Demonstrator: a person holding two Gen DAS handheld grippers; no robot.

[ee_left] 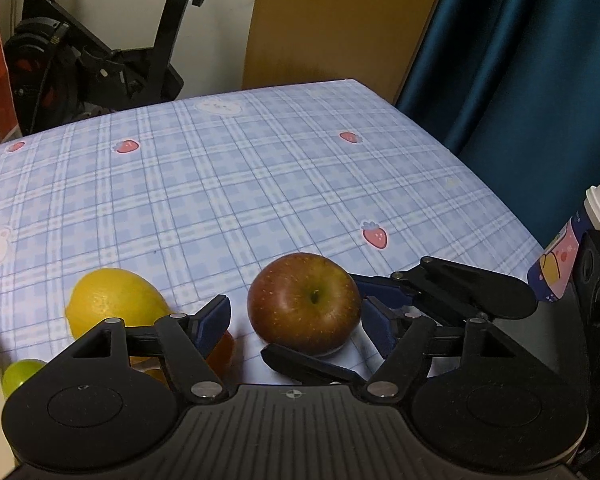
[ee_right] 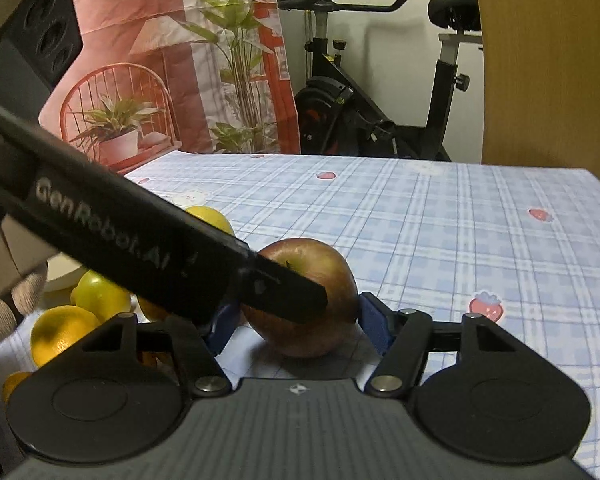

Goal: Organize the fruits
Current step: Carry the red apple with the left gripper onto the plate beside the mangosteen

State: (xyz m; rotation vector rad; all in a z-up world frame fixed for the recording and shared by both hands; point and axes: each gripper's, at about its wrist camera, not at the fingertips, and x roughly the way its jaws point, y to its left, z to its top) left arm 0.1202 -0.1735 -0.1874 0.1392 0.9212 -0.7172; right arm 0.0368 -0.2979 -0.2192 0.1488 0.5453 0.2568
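Left wrist view: low, close, tilted down across the worktop (ee_left: 260,168) toward a blue curtain (ee_left: 520,60). Right wrist view: flatter, equally near, facing an exercise bike (ee_right: 380,92). Shared by both: the apple (ee_left: 304,302) (ee_right: 312,300), yellow fruit, checked cloth.

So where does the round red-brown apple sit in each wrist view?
Left wrist: round red-brown apple, lower centre, between the left gripper fingers.
Right wrist: lower centre, partly behind a black gripper finger.
Shared landmark: yellow lemon left of the apple.
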